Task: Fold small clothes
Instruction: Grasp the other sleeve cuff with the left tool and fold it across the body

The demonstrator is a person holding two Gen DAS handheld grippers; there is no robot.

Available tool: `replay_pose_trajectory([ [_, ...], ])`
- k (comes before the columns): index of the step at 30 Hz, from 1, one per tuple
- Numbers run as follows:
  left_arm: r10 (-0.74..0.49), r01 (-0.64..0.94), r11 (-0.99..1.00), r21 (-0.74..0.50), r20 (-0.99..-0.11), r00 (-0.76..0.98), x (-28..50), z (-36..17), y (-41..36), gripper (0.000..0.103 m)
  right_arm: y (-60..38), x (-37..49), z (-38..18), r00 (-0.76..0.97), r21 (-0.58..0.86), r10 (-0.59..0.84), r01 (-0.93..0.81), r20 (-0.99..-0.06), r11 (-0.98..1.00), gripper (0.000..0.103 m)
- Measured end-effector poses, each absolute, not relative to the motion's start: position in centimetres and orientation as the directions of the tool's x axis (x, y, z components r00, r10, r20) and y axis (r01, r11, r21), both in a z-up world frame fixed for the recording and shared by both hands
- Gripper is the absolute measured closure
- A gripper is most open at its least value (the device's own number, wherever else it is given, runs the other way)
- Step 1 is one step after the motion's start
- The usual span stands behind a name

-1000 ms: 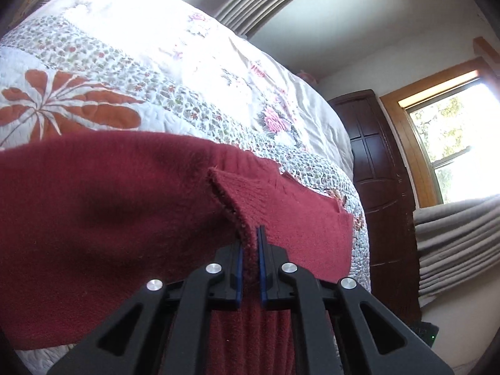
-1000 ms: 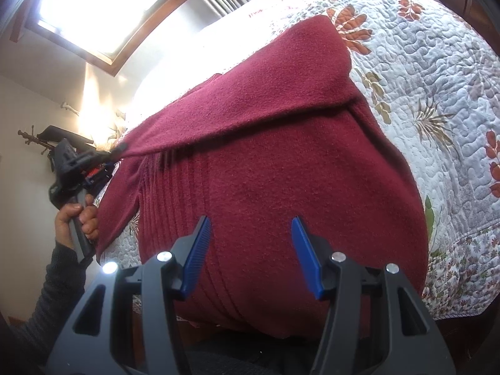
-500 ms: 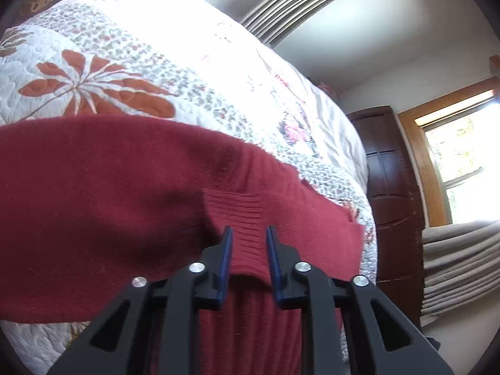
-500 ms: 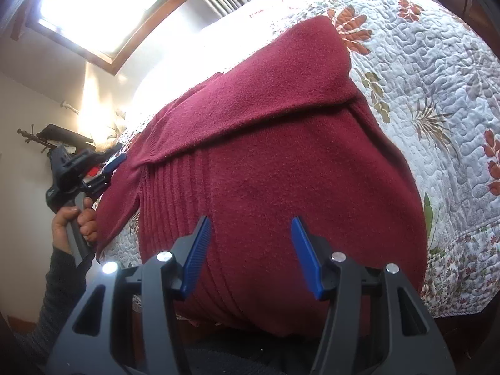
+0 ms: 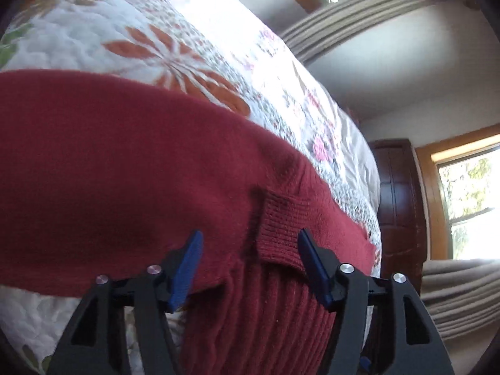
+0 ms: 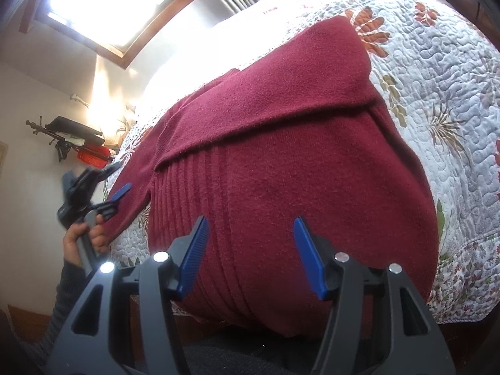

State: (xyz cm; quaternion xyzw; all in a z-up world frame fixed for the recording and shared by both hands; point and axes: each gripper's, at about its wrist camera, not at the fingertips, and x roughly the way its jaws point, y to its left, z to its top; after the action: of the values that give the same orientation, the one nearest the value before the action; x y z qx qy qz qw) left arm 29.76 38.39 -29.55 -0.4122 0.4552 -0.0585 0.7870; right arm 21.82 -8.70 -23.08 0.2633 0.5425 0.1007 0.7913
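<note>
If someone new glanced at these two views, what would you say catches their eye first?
The dark red knitted sweater dominates, spread over the floral quilt with one sleeve folded across its body. The left gripper stands open around the ribbed cuff; the right gripper hovers open over the sweater's ribbed hem. Bright windows glare behind.

Home bedroom: floral quilt (image 6: 437, 72) on bed, dark wooden wardrobe (image 5: 397, 200), curtained window (image 5: 468, 200).
</note>
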Motion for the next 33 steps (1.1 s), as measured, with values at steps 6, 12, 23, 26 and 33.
replay_pose_trajectory([
  [6, -0.199, -0.493, 0.444, -0.748, -0.619, 0.76, 17.6, -29.6, 49.6, 0.017, -5.9, 23.1, -22.9, 0.365, 0.54, 0.489, 0.045, -0.792, 0.841, 0.045],
  [12, -0.052, -0.589, 0.186, -0.787, -0.606, 0.793, 10.9, -32.8, 57.6, 0.017, -2.5, 24.1, -22.6, 0.319, 0.535, 0.52, -0.048, -0.792, 0.844, 0.045],
  [23, 0.013, -0.656, 0.135, -0.742, -0.661, 0.75, 11.6, -35.2, 62.9, 0.036, -2.8, 23.2, -22.1, 0.323, 0.519, 0.5, -0.029, -0.804, 0.854, 0.043],
  [26, 0.046, -0.687, 0.14, -0.713, -0.688, 0.724, 11.6, -35.1, 62.4, 0.078, -3.5, 22.8, -22.1, 0.332, 0.517, 0.491, -0.012, -0.805, 0.856, 0.043],
  [33, 0.104, -0.632, 0.301, -0.714, -0.634, 0.766, 13.1, -30.1, 60.7, 0.096, -4.1, 22.4, -22.1, 0.339, 0.52, 0.49, -0.003, -0.803, 0.854, 0.043],
])
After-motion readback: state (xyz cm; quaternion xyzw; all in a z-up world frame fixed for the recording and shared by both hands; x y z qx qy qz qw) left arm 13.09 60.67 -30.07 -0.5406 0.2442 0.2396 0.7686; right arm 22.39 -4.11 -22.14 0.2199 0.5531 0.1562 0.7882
